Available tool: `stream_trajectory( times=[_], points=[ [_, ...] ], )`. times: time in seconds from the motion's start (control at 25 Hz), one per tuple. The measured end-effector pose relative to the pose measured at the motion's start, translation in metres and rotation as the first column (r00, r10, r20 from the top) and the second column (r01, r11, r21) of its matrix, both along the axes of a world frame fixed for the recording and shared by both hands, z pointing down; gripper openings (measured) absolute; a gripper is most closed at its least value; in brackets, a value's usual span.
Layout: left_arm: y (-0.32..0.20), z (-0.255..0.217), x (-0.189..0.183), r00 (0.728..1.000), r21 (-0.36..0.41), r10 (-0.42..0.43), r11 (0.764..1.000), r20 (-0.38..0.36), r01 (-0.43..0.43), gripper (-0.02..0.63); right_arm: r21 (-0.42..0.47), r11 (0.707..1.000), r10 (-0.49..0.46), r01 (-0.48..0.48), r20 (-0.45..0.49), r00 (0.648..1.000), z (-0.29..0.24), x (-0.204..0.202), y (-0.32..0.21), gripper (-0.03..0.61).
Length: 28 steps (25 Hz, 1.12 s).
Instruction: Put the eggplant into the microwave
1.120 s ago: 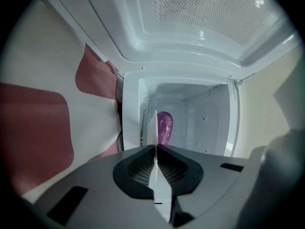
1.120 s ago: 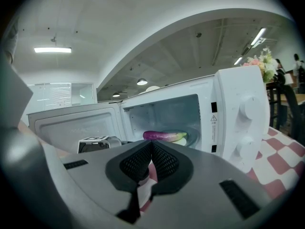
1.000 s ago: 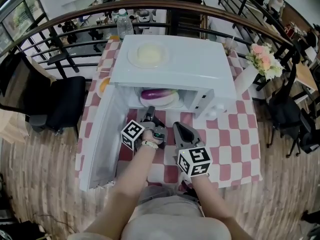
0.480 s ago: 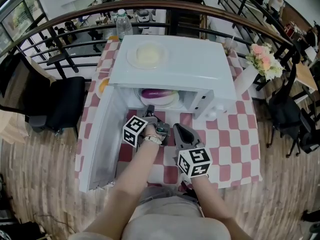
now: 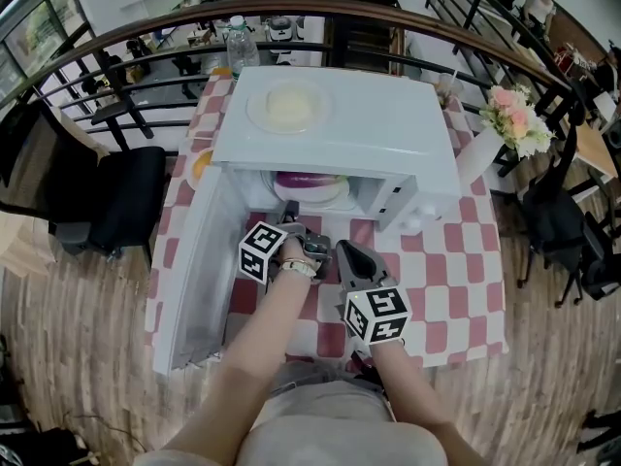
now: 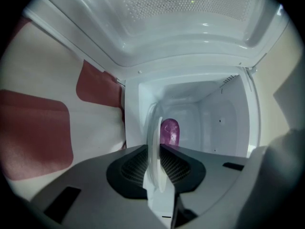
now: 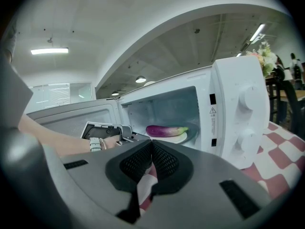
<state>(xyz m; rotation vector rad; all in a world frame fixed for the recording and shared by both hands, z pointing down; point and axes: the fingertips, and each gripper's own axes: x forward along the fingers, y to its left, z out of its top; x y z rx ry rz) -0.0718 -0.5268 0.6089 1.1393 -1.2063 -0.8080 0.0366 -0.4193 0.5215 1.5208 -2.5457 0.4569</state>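
Now | left gripper (image 6: 154, 145) just opening, plate (image 6: 152, 120) rim between | eggplant (image 6: 170, 130) beyond, on plate | right gripper (image 7: 152, 142) closed, empty

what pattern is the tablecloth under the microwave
The tablecloth is red-and-white checked; the head view shows it best.

eggplant (image 5: 309, 179): on plate (image 5: 327, 200) | plate: in microwave (image 5: 349, 129) | microwave: on table (image 5: 456, 270) | flowers (image 5: 516, 119): right of microwave

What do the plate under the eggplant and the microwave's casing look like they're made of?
Plate: glossy, milky, slightly translucent at its rim, so probably glass or glazed ceramic, possibly plastic.
Microwave casing: smooth, uniform white with a soft sheen; painted metal or plastic, the look doesn't settle which.
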Motion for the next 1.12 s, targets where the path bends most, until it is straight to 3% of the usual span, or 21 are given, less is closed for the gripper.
stream_trajectory(
  times=[0.16,0.4,0.84,1.12],
  points=[
    [0.006,-0.002,0.005,1.0,0.01,0.019,1.0,-0.006,-0.019,0.094,-0.005,1.0,0.008,-0.008,-0.006,1.0,0.003,0.002,-0.001,0.025],
    [0.009,-0.002,0.02,0.997,0.009,0.071,0.997,-0.007,-0.071,0.093,-0.014,1.0,0.026,-0.026,-0.01,1.0,0.005,0.006,-0.002,0.025],
    [0.006,0.001,0.015,0.996,-0.014,0.09,0.996,-0.004,-0.09,0.089,-0.032,0.998,0.054,-0.055,-0.016,0.998,0.002,0.02,0.001,0.025],
    [0.026,-0.003,0.011,0.994,-0.019,0.103,0.995,0.022,-0.103,0.13,-0.024,0.998,0.054,-0.054,-0.003,0.999,-0.008,0.025,0.009,0.025]
  ],
)
